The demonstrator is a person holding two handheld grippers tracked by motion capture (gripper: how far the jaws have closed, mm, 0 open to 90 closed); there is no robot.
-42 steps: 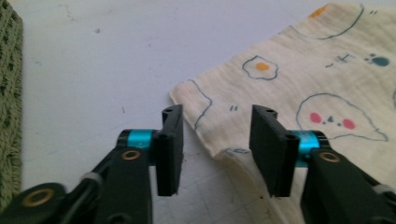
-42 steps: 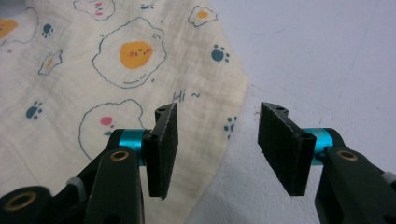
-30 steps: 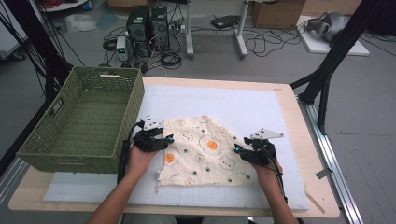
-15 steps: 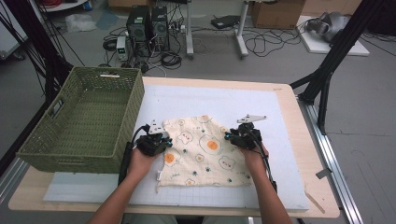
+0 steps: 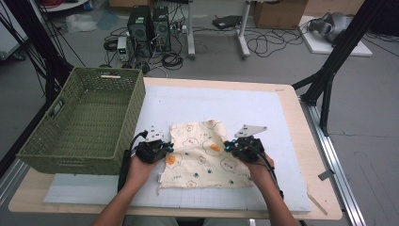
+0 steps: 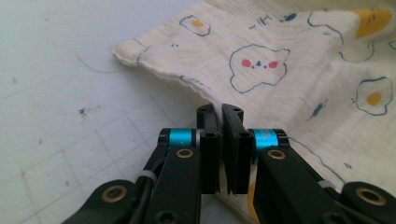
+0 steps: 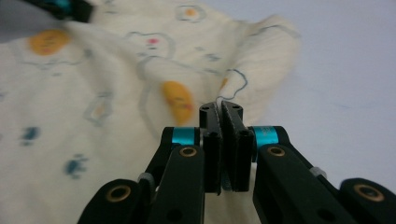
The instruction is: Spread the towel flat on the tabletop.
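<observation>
High view: a cloth (image 5: 204, 155) lies near the middle of a white mat (image 5: 263, 113) on a wooden table (image 5: 288, 94). It is cream with little fried eggs printed on it. A person sits at the near side and holds a black tool in each hand.

The left gripper (image 5: 164, 149) is at the left edge of the cloth. Seen from the left gripper view, its jaws are pressed together with the cloth's edge (image 6: 205, 95) pinched between them. The right gripper (image 5: 229, 146) is on the right side of the cloth. From the right gripper view, its jaws have just been closing, and now they squeeze a fold of the cloth (image 7: 233, 86) that stands up a bit.

I think the cloth is very light and very soft. It is thin and crinkly, and it bends and bunches where it is pulled. It will flop down and will not keep a shape. It will not break. It does not look slippery, but a thin bit could slide out of the jaws, so a good hold is right on an edge or a corner, with plenty of cloth inside the jaws. Two holds well apart would keep it flat.

The mat is flat and smooth, with faint grid lines and a few small dirty marks. A big green basket (image 5: 84, 122) stands at the left side, partly on the mat, just beside the cloth. Behind the table the grey floor has computer boxes (image 5: 148, 23), lots of cables (image 5: 263, 42) and black stand legs (image 5: 329, 70).
</observation>
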